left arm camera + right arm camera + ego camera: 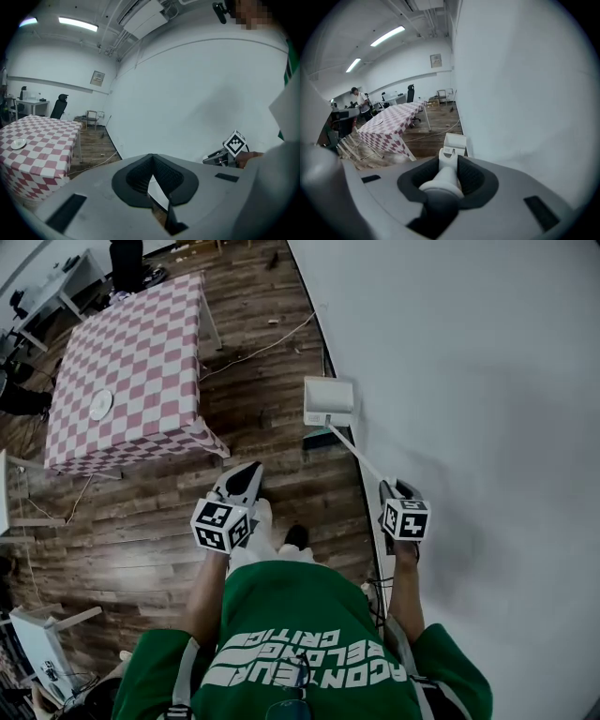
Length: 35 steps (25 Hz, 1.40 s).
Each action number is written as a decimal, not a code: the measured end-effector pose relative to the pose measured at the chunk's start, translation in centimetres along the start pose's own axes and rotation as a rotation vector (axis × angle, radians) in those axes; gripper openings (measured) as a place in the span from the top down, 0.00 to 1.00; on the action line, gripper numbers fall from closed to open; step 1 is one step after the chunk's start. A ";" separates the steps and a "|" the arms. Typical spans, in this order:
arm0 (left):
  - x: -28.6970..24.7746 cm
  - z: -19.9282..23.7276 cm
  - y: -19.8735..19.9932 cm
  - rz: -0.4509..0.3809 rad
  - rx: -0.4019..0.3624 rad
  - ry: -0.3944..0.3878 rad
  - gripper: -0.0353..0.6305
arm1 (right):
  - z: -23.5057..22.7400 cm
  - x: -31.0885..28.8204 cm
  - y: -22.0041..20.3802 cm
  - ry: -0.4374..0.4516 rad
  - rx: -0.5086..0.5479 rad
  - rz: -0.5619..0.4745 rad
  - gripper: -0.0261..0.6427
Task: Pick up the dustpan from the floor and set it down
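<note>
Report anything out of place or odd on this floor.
A loose white cable trails across the wooden plank floor from the pink-and-white checked table toward the wall, a possible trip hazard. Otherwise nothing stands out: the white long-handled dustpan is held by its handle in the right gripper.

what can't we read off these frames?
- Whether the dustpan is off the floor: the head view looks steeply down, and in the right gripper view the right gripper and the handle cover its underside.
- The dark thing beside the dustpan: head view, partly under it, too small to name.
- The plate on the checked table: too small to see what is on it.
</note>
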<state>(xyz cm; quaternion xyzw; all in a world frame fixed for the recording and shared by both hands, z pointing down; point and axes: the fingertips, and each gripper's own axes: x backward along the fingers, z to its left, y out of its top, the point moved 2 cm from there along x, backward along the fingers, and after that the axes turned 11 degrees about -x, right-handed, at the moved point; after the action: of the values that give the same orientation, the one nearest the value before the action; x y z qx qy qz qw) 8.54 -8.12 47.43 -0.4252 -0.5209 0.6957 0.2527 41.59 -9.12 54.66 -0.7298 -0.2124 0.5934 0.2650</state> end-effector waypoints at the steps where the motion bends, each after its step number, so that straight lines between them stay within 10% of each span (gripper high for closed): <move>1: 0.2 0.2 0.3 -0.007 -0.001 0.004 0.96 | 0.5 0.5 1.0 0.006 0.010 -0.024 0.80; 11: 0.9 2.3 1.9 -0.040 -0.024 0.030 0.96 | 3.6 3.4 8.4 0.060 0.059 -0.157 0.80; 35: -2.1 9.6 5.9 -0.107 -0.049 0.029 0.95 | 5.1 -3.5 14.5 0.046 0.071 -0.068 0.79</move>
<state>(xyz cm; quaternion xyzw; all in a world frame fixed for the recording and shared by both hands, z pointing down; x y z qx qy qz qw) 1.93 -16.70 43.47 -0.4128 -0.5559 0.6622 0.2864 35.81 -21.80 47.28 -0.7258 -0.2095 0.5742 0.3157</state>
